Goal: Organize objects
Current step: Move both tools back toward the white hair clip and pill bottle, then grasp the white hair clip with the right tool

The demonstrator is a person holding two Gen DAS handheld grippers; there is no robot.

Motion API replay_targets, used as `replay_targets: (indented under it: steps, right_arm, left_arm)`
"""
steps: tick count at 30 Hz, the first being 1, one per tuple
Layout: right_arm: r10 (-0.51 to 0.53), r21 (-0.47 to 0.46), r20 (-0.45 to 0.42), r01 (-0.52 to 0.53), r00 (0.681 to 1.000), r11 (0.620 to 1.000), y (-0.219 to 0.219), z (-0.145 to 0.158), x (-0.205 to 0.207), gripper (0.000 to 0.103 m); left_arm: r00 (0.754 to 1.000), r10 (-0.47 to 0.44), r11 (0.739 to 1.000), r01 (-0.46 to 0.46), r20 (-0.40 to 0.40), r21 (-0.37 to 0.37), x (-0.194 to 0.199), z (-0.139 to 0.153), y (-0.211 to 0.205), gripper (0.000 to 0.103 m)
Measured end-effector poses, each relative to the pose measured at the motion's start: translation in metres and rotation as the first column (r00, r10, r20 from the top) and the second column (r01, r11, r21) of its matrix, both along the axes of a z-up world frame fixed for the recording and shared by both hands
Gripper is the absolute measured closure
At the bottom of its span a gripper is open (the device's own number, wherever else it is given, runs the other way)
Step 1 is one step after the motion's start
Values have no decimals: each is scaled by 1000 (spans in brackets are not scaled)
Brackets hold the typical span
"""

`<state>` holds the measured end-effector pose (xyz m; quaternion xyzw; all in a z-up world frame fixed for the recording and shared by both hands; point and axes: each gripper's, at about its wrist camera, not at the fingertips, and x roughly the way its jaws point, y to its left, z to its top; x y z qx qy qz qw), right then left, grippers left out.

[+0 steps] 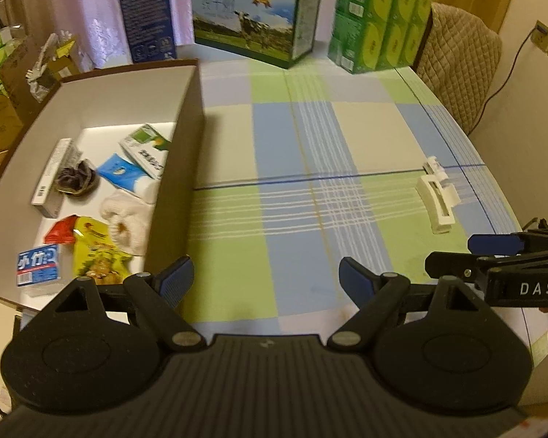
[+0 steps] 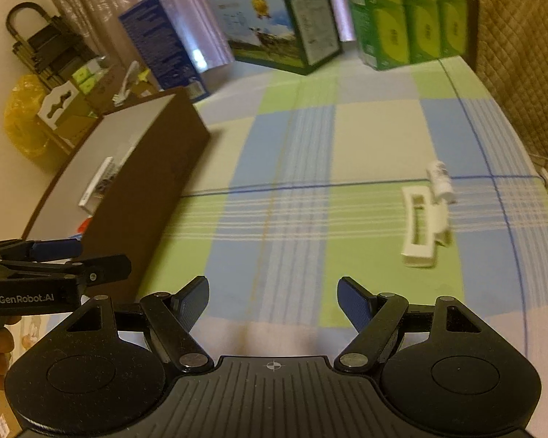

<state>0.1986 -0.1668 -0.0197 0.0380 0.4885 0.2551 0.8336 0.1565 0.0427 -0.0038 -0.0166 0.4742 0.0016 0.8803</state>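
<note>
A brown open box (image 1: pixel 186 138) with a white inside stands at the left of the checked tablecloth; in the right wrist view the box (image 2: pixel 146 189) shows its outer wall. It holds snack packets, a blue pouch, a long white box, a dark hair tie and white cloth. A white hair clip (image 1: pixel 436 199) and a small white tube (image 1: pixel 434 166) lie together at the right; the clip (image 2: pixel 422 228) and tube (image 2: pixel 441 180) sit ahead-right of my right gripper (image 2: pixel 274 301). My left gripper (image 1: pixel 265 279) is open and empty beside the box's near corner. The right gripper is open and empty too.
At the table's far edge stand a dark blue carton (image 1: pixel 144 11), a milk box with a cow picture (image 1: pixel 254 18) and a green tissue pack (image 1: pixel 381 18). A quilted chair back (image 1: pixel 460 51) is at the far right. Cardboard boxes (image 1: pixel 3 102) crowd the floor at left.
</note>
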Motion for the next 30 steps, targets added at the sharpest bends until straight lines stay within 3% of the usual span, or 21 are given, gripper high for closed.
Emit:
replay_targets:
  steps: [18,30]
  right_arm:
    - [-133,-85,-6,132,991,988,-75,-19,26,28]
    - [-166,-131,38,170,985,977,-79,-42,62,28]
  left_arm:
    - [992,-113,994,113,-61,5,41,-28,-81,19]
    - [985,-142,988,147,-96,39,82,-58,-107,19]
